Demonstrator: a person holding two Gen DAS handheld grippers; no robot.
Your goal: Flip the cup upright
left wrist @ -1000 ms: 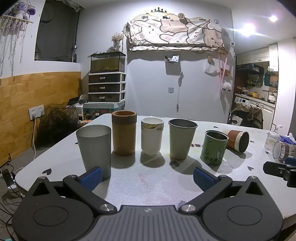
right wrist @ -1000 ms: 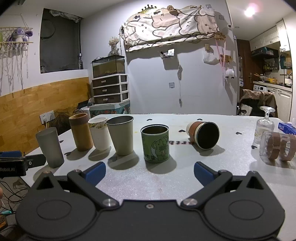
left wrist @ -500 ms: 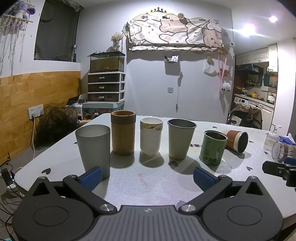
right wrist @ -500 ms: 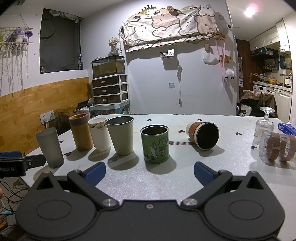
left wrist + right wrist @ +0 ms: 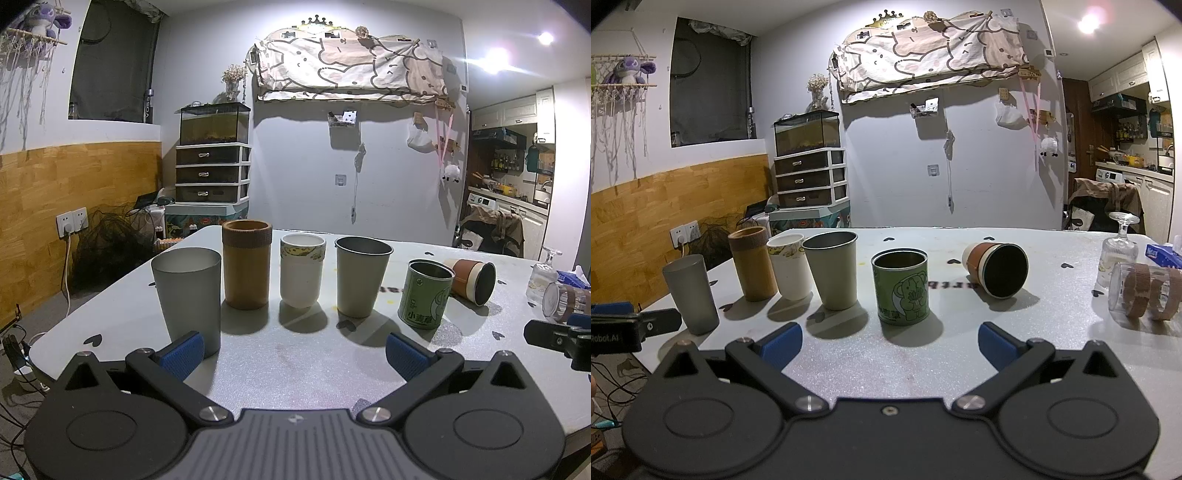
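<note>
While both tools hover low over the table (image 5: 1052, 243), I see my right gripper (image 5: 889, 341) spread wide, holding nothing, with bare tabletop between its blue pads. My left gripper (image 5: 293, 352) is equally wide and empty; its left pad (image 5: 183, 352) sits just beside the grey tumbler (image 5: 188, 295). Right of centre in the right view, the brown-sleeved cup (image 5: 997, 268) lies on its side, dark mouth facing me, clear of the green tin (image 5: 902, 286).
</note>
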